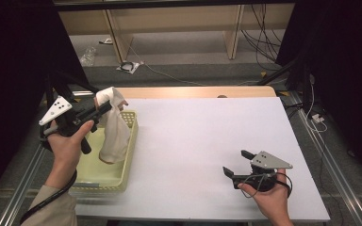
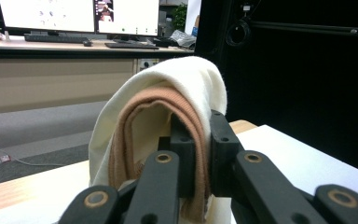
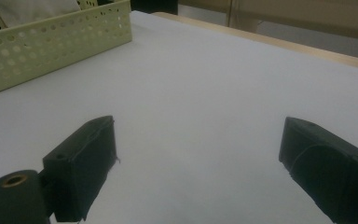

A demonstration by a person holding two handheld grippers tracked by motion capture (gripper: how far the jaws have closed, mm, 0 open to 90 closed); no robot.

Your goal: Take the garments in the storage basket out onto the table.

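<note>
White counter (image 1: 202, 141), dark curtains either side, desks and loose cables beyond the far edge. A pale yellow perforated basket (image 1: 122, 172) sits at the counter's left.

Left hand-held gripper (image 1: 104, 107): jaws clamped tight on a cream sock (image 1: 114, 136) with a tan ribbed cuff. The cuff is pinched between the jaws; the rest hangs straight down below them, toe end reaching into the basket. In the left gripper view the sock (image 2: 168, 121) drapes over the jaw tips.

Right hand-held gripper (image 1: 233, 165): jaws wide, nothing between them, low over bare counter, well apart from the basket.

Judgement: the pick is done, the sock lifted but not clear of the basket. Carrying it out and laying it on the counter remain.
</note>
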